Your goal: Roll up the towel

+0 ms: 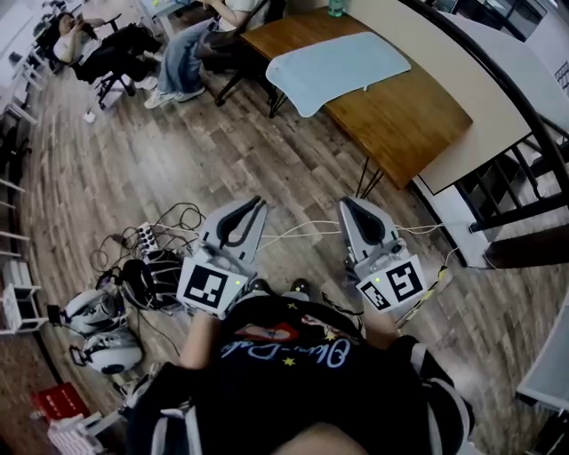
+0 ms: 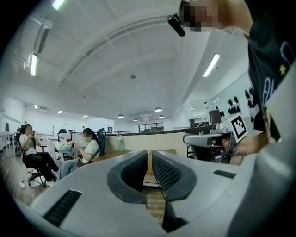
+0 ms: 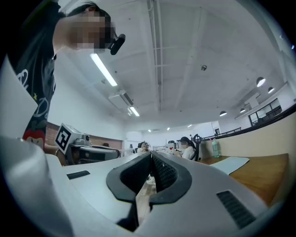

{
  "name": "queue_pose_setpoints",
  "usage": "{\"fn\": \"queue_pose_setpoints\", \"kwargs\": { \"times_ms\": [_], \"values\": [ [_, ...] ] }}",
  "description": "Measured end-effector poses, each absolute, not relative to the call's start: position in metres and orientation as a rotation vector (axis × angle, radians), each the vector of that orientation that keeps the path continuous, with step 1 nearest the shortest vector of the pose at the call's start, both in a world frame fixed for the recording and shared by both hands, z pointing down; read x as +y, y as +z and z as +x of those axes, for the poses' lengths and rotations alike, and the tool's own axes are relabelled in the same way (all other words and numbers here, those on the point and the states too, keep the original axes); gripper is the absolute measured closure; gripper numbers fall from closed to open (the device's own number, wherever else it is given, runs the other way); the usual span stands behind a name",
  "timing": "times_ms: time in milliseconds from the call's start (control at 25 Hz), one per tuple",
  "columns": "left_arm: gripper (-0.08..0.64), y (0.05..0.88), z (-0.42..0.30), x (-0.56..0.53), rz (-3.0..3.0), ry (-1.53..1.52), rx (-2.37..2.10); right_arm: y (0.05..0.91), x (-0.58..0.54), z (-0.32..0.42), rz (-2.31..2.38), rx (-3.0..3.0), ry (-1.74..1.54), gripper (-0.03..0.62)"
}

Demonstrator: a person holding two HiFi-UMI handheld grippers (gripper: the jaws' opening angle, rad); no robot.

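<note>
Presently | left claw (image 1: 256, 204) and right claw (image 1: 348, 205) were fully closed, holding nothing | towel (image 1: 342, 67) lay flat on counter (image 1: 404, 120) at 1 o'clock, well apart | advised: open, pinch near edge evenly.

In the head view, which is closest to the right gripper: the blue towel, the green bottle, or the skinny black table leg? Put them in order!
From the right gripper:
1. Thin black metal table leg, just ahead of it.
2. Light blue cloth towel, spread flat on the brown wooden table.
3. Pale green bottle, at the table's far end.
</note>
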State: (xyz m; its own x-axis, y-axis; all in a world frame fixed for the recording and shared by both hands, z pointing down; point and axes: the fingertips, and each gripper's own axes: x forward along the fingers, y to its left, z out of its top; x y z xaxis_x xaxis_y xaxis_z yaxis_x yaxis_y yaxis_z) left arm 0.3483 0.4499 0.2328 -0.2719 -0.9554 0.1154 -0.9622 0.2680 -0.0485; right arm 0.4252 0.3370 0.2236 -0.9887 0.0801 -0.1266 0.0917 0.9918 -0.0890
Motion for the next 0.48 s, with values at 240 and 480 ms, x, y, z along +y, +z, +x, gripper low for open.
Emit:
{"fn": "queue_pose_setpoints", "kwargs": {
  "times_ms": [240,480],
  "values": [
    [0.53,0.244,0.341,0.444,1.789,0.218,-2.465,0.241,0.322,0.418,0.132,3.052,-0.155,0.591],
    [0.481,0.251,0.311,0.441,1.746,0.213,-2.475,0.247,0.316,0.389,0.155,3.085,-0.152,0.551]
  ]
}}
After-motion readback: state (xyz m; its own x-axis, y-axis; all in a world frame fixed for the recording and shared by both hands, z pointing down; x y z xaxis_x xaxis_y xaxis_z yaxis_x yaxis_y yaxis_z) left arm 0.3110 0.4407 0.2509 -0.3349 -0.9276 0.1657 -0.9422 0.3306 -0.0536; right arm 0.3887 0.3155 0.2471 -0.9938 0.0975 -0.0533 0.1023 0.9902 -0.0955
